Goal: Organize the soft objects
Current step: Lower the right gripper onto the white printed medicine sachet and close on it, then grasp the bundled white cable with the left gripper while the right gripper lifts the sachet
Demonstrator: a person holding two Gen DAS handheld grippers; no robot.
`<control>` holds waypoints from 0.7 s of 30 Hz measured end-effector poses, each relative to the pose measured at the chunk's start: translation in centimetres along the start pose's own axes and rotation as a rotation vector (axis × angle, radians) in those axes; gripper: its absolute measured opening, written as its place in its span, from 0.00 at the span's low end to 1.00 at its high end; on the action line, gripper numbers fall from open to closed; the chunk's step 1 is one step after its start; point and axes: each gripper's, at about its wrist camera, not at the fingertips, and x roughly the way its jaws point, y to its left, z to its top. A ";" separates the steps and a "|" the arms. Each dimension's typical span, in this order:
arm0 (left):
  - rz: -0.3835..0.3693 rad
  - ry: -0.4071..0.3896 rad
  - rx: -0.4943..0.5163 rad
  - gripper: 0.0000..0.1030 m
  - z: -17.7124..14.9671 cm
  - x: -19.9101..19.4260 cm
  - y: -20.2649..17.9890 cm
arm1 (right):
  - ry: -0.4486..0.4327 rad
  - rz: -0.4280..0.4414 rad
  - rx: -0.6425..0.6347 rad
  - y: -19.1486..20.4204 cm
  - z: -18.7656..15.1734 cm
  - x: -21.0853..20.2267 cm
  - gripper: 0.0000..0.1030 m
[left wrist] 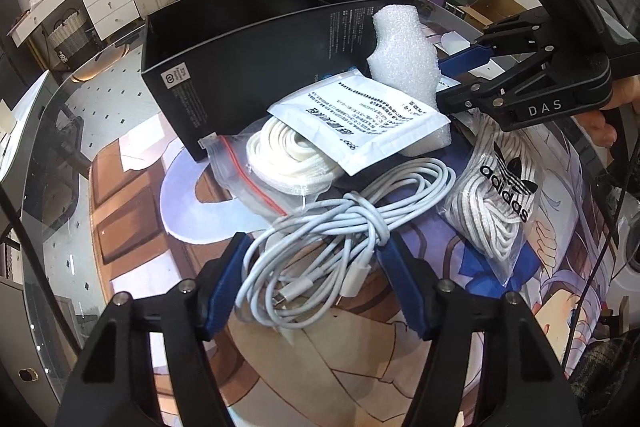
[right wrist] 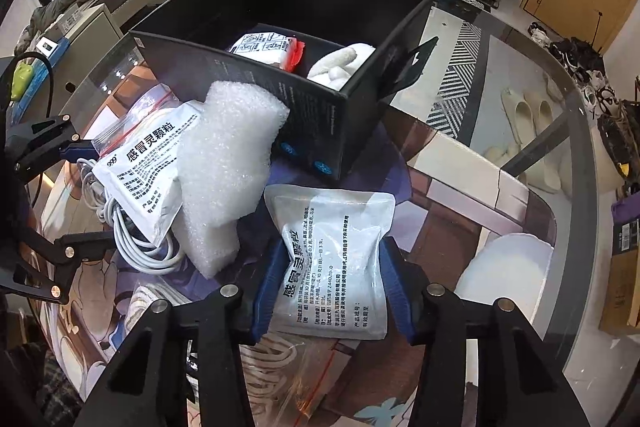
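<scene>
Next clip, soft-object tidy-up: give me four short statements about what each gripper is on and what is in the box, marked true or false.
1. The left gripper straddles the white cable bundle. True.
2. The right gripper is on the foam piece. False: its jaws flank a white sachet.
3. The black box is empty. False: a packet and something white lie inside.
4. The foam piece leans against the black box. True.

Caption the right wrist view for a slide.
Right gripper clamps a white medicine sachet in front of the black box.
</scene>
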 end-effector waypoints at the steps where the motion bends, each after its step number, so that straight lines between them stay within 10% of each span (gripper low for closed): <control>1: -0.003 -0.001 -0.002 0.63 -0.1 -0.1 0.0 | -0.001 0.000 0.000 0.0 0.0 0.0 0.45; 21: -0.049 -0.017 -0.097 0.60 -0.9 -2.1 1.6 | -0.043 -0.005 0.069 -0.9 -1.1 -2.5 0.37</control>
